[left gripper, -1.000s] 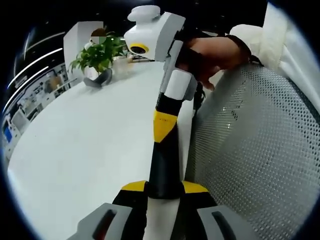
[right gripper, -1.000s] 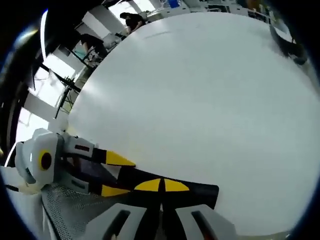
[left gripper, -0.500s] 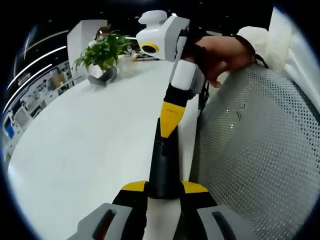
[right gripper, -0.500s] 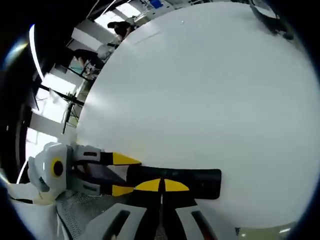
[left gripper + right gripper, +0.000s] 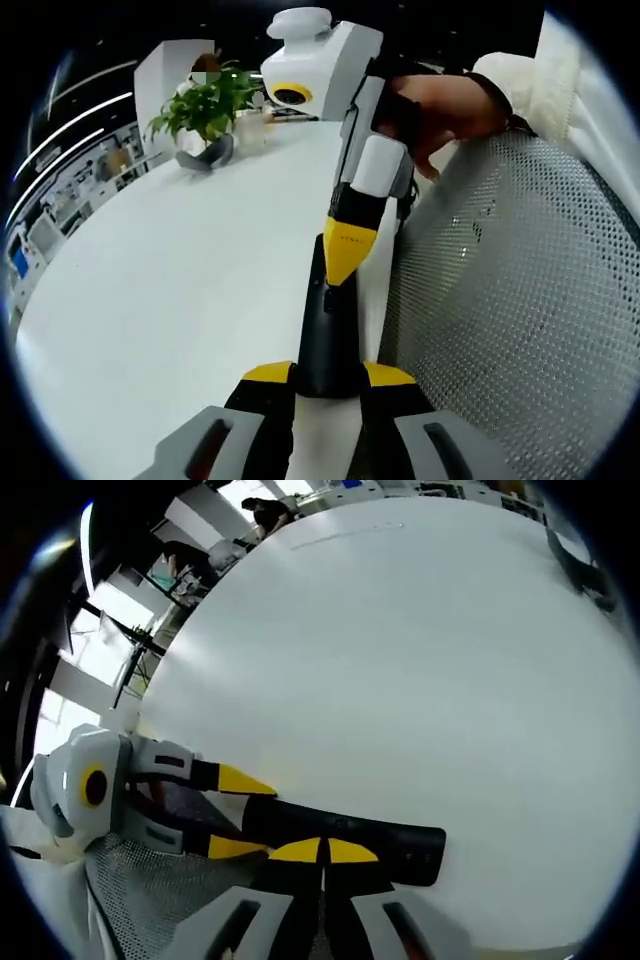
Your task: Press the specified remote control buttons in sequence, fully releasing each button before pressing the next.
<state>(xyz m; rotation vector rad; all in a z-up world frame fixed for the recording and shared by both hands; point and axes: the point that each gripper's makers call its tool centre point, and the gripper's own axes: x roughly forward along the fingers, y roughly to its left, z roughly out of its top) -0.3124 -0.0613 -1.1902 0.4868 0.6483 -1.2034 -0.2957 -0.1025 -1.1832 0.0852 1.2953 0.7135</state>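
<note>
A black remote [image 5: 325, 335] is pinched by its near end between the yellow-tipped jaws of my left gripper [image 5: 328, 375], and its long body points away over the white table [image 5: 170, 290]. My right gripper [image 5: 341, 278] comes down from above with its jaws shut together, the yellow point meeting the remote's upper face. Whether it presses a button I cannot tell. In the right gripper view the remote [image 5: 395, 842] lies crosswise just beyond my shut right gripper [image 5: 323, 852]. There my left gripper [image 5: 255, 815] clamps the remote's left end.
A plant in a grey pot [image 5: 200, 110] stands at the table's far side. A white mesh chair back [image 5: 500, 300] runs along the right, and a person's hand [image 5: 440, 105] holds the right gripper. A dark object [image 5: 580, 575] lies near the far table edge.
Half a second ago my right gripper had drawn back from the remote. Its tip has now come down onto the remote's face again. The left gripper keeps its hold.
</note>
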